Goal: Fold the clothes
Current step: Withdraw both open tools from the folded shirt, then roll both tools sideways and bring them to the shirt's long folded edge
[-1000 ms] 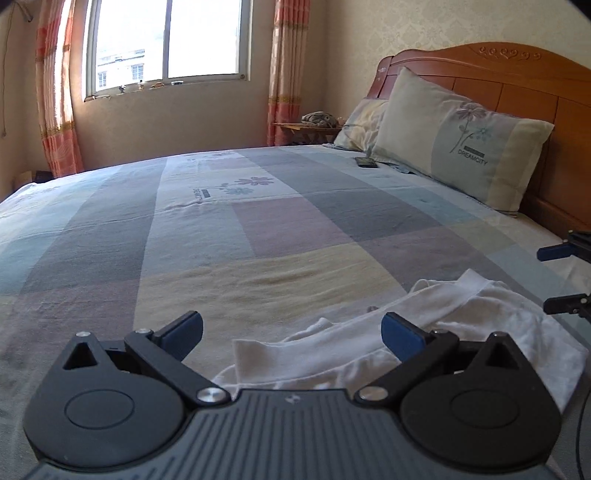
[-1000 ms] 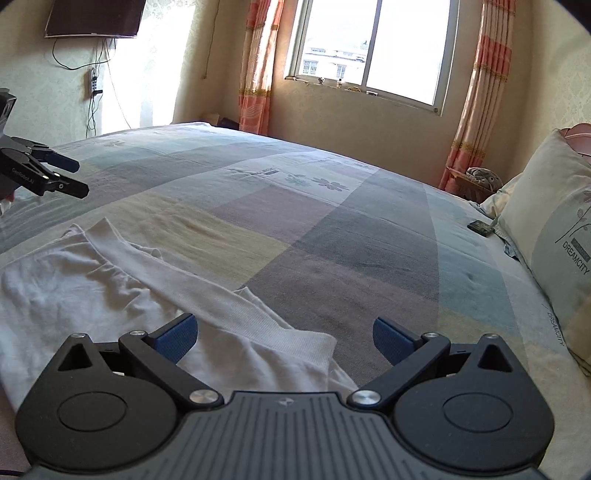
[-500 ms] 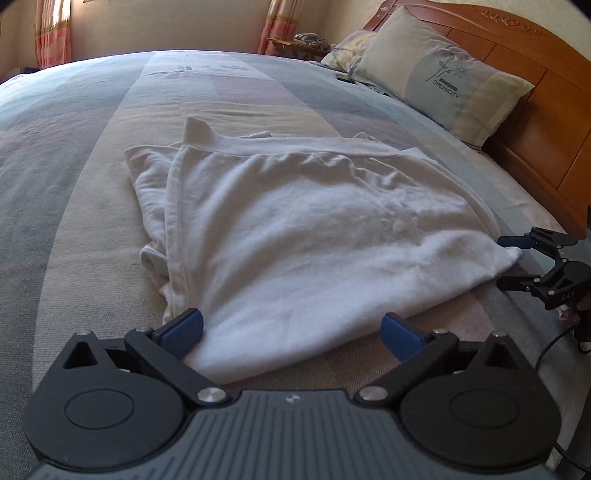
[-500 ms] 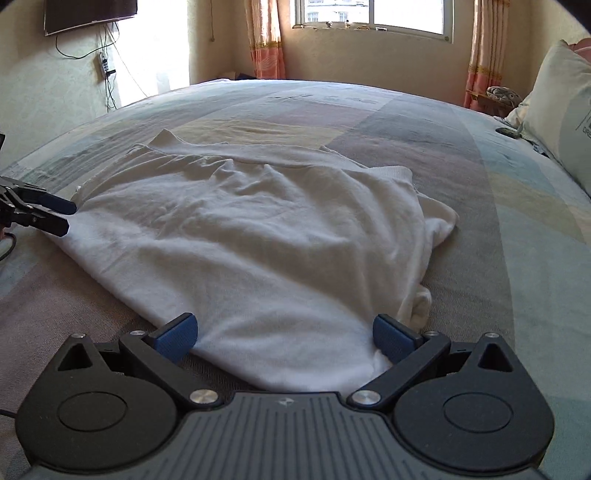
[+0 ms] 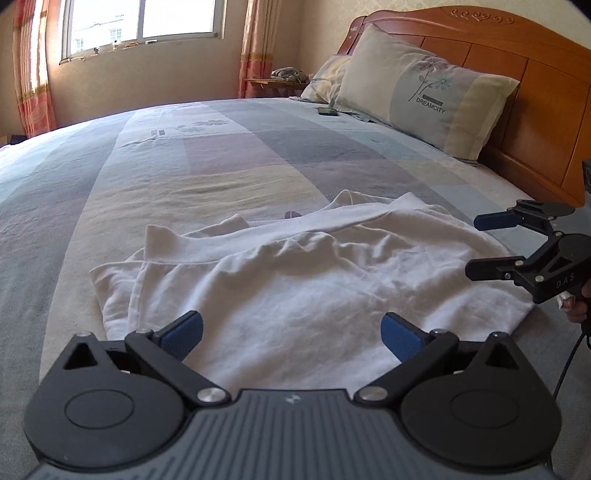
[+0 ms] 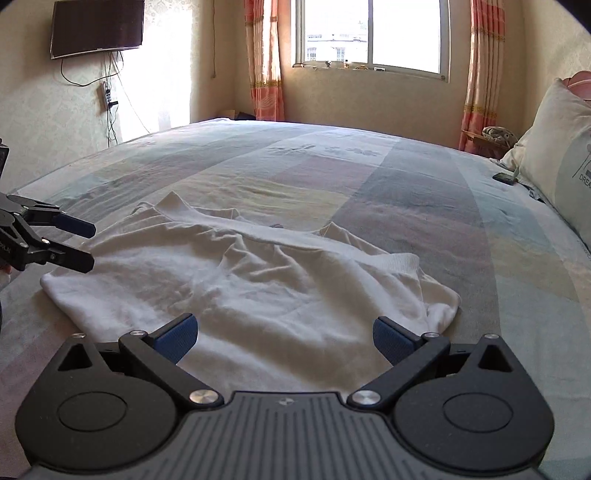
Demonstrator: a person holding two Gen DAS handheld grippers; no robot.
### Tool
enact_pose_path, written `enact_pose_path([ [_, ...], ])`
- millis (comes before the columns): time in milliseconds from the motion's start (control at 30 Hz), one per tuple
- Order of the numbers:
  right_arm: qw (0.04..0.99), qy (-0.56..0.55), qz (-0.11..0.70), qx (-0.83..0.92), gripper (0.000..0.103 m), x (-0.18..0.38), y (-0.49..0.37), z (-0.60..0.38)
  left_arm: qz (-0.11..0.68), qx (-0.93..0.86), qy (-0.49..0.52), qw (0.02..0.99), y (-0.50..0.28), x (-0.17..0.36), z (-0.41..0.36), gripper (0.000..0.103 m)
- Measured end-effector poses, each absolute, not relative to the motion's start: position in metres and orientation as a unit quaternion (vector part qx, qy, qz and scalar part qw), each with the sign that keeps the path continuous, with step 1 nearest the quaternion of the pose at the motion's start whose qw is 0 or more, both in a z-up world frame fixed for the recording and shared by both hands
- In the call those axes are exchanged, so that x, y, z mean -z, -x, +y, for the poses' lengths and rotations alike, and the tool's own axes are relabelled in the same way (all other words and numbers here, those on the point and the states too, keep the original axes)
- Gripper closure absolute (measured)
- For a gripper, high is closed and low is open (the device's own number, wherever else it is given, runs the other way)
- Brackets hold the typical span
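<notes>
**White garment on bed, both grippers empty**

White garment [image 5: 295, 280] lies crumpled on the patchwork bedspread [image 5: 221, 155]. Left gripper [image 5: 291, 332] and right gripper [image 6: 282, 334] hover spread wide above it. Pillow [image 5: 424, 88] and dark phone [image 5: 328, 112] lie well apart, obstructing nothing.

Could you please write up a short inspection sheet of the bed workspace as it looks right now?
Surface: bedspread in pastel blocks, lightly creased.
Job's things: one white garment, rumpled, loosely doubled over, lying flat near the bed's edge.
Clutter: small dark device by the pillows.
Tools: left tool open, empty, over the garment's near edge; right tool open, empty, likewise.
Cables: one trails from the right tool's handle; more hang below the wall TV.
Surroundings: window, curtains, wooden headboard.
</notes>
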State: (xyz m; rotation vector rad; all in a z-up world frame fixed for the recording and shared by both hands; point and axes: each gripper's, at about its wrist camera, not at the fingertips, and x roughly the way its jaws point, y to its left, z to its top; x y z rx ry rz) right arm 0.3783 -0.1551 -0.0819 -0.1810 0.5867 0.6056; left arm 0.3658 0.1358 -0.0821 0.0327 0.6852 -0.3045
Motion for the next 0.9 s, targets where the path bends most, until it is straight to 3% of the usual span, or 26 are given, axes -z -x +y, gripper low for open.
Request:
enact_pose_path([
  [167, 0.903, 0.075, 0.320, -0.275, 0.000, 0.102, -0.431, -0.145, 0.382, 0.085, 0.040, 0.919, -0.392, 0.114, 0.175, 0.002],
  [233, 0.901, 0.051, 0.357, -0.243, 0.000, 0.118, -0.443, -0.168, 0.361, 0.108, 0.074, 0.923, -0.381, 0.114, 0.199, 0.002],
  [367, 0.900, -0.022, 0.341, -0.269, 0.000, 0.113, -0.434, -0.213, 0.344, 0.123, 0.081, 0.927, -0.378, 0.092, 0.203, 0.002],
  [500, 0.907, -0.035, 0.305, -0.289, 0.000, 0.085, -0.441, -0.194, 0.343, 0.165, 0.087, 0.920, -0.413, 0.087, 0.182, 0.002],
  [700, 0.891, 0.023, 0.344, -0.294, 0.000, 0.110, -0.474, -0.147, 0.366, 0.093, 0.139, 0.916, -0.438, 0.114, 0.208, 0.006],
  [900, 0.896, 0.025, 0.358, -0.263, 0.000, 0.098, -0.454, -0.194, 0.364, 0.070, 0.073, 0.926, -0.399, 0.077, 0.212, 0.006],
])
